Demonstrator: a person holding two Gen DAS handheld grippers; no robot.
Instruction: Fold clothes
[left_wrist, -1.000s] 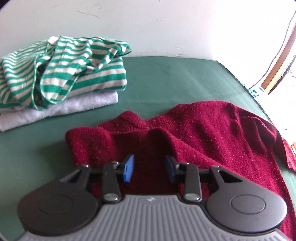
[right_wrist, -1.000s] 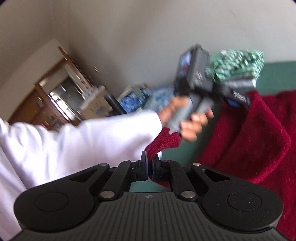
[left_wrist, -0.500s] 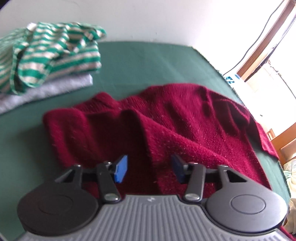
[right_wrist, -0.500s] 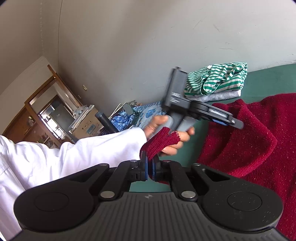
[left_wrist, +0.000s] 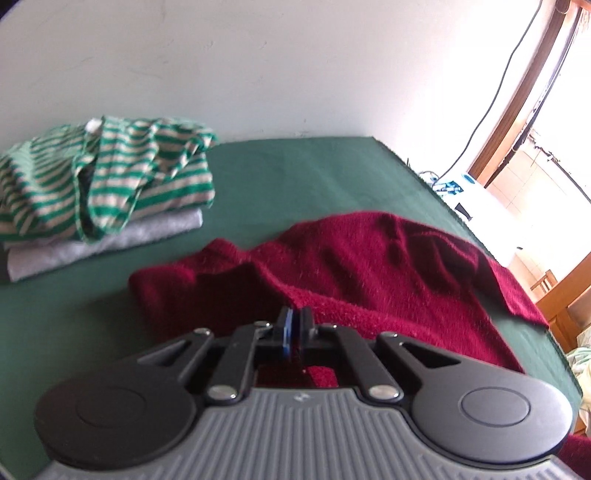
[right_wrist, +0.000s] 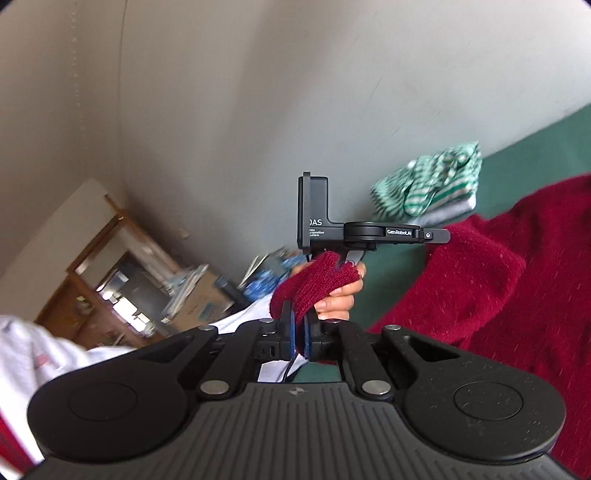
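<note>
Green cloth-covered table (left_wrist: 295, 177), dark red knitted sweater (left_wrist: 369, 266) spread across it.
Both claws, left gripper (left_wrist: 294, 325) and right gripper (right_wrist: 298, 325), pinch sweater folds; striped green-and-white folded shirt (left_wrist: 107, 184) lies apart.

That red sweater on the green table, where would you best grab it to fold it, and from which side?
By its edges. The red sweater lies limp and rumpled, so pinch a thin hem or cuff from the near side. Both grippers do so: the left gripper grips a near fold, the right gripper a ribbed end.

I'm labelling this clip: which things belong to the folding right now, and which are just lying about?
In the job:
dark red knitted sweater
left claw
right claw

Lying about:
folded green-and-white striped top
folded grey garment
</note>
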